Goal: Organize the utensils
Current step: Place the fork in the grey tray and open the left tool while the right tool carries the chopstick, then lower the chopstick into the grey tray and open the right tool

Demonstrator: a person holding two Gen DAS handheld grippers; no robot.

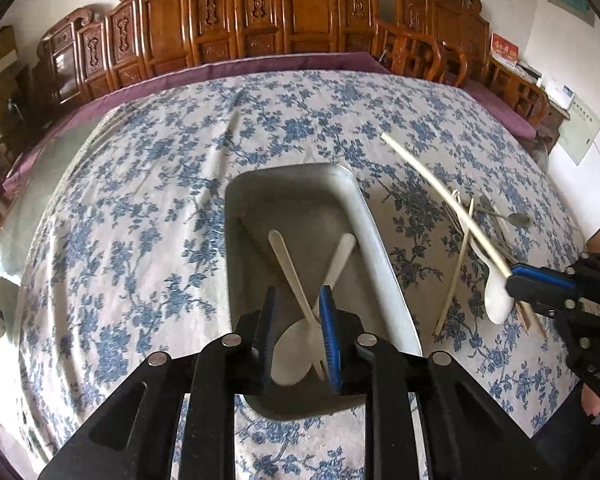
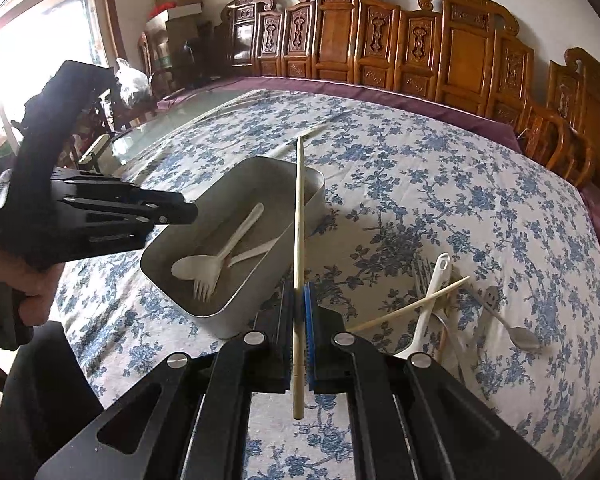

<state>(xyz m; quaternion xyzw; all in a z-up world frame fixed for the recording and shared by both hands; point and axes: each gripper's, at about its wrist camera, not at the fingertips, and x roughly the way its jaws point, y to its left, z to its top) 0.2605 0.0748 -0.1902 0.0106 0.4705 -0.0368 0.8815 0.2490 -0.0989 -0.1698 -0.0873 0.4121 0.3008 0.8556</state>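
Clamped between the narrowed fingers of the right gripper [image 2: 299,312] is a pale chopstick [image 2: 299,216], held near its thick end, its long shaft pointing up and away over the near right rim of the metal tray [image 2: 300,216]. From the left wrist view the same chopstick slants away from that gripper, raised above the blue-flowered tablecloth [image 1: 140,208] to the right of the tray.

Over the near end of the tray, the left gripper [image 1: 298,320] has its fingers partly apart and grips nothing; the gap frames what lies below. Inside the tray lie a white plastic spoon [image 1: 290,354] and a white plastic fork [image 2: 236,258], their handles crossing; the spoon's bowl and the fork's tines are at the tray's near end.

Right of the tray, on the cloth, sits a loose heap of utensils: a second chopstick [image 2: 412,304] lying across a white ladle-like spoon [image 2: 424,316], a metal fork [image 2: 420,272] under them, and a metal spoon [image 2: 520,336] farthest from the tray.

Beyond the tray, carved wooden chairs [image 1: 220,20] line the far edge of the table.
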